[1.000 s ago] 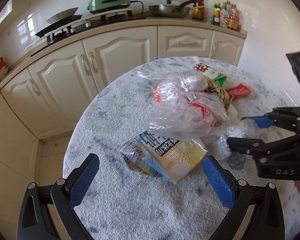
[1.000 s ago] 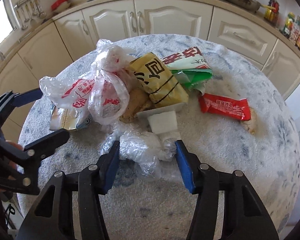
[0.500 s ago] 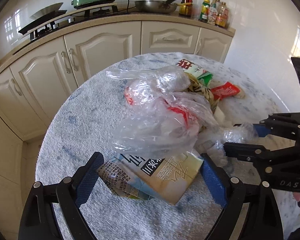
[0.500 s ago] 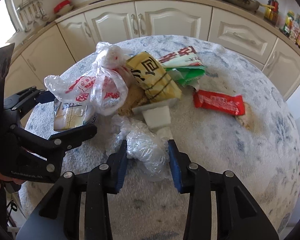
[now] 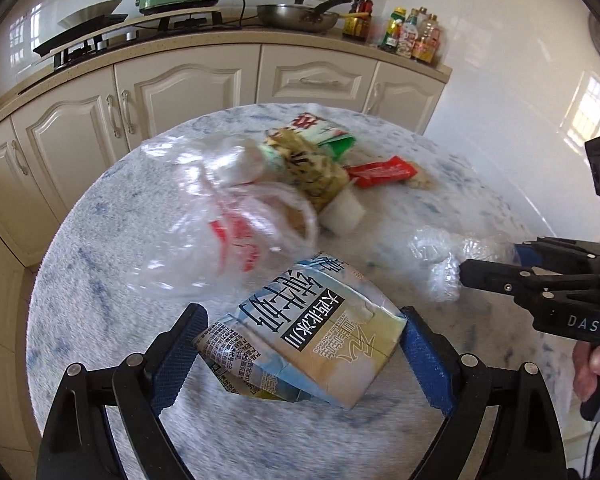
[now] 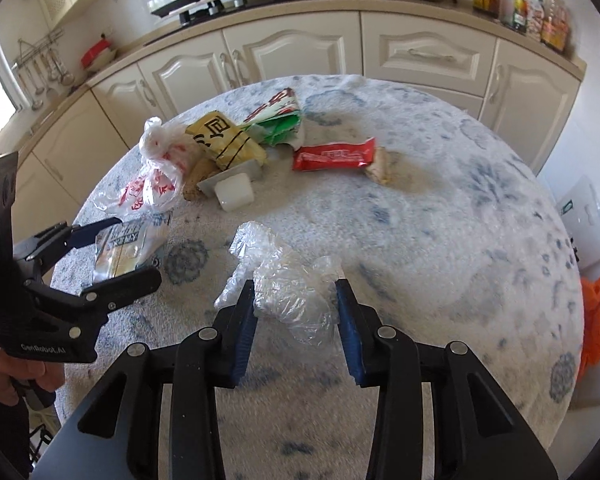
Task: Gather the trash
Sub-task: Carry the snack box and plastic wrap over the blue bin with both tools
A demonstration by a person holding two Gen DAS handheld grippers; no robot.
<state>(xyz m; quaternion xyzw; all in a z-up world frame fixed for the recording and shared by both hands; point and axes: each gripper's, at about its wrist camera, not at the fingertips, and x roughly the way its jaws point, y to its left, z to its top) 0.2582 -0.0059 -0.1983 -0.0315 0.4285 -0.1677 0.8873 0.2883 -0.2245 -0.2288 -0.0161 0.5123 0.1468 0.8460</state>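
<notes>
Now carton (image 5: 300, 336) clamped in left hand-held gripper (image 5: 300, 356)

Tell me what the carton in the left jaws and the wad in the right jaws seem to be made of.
Carton: looks like coated paperboard with a smooth, slightly glossy print; it keeps creased, dented folds. Wad: thin clear plastic film, probably a bag or wrap; it is see-through, crinkled and glinting. The red wrapper looks like glossy plastic film.
</notes>
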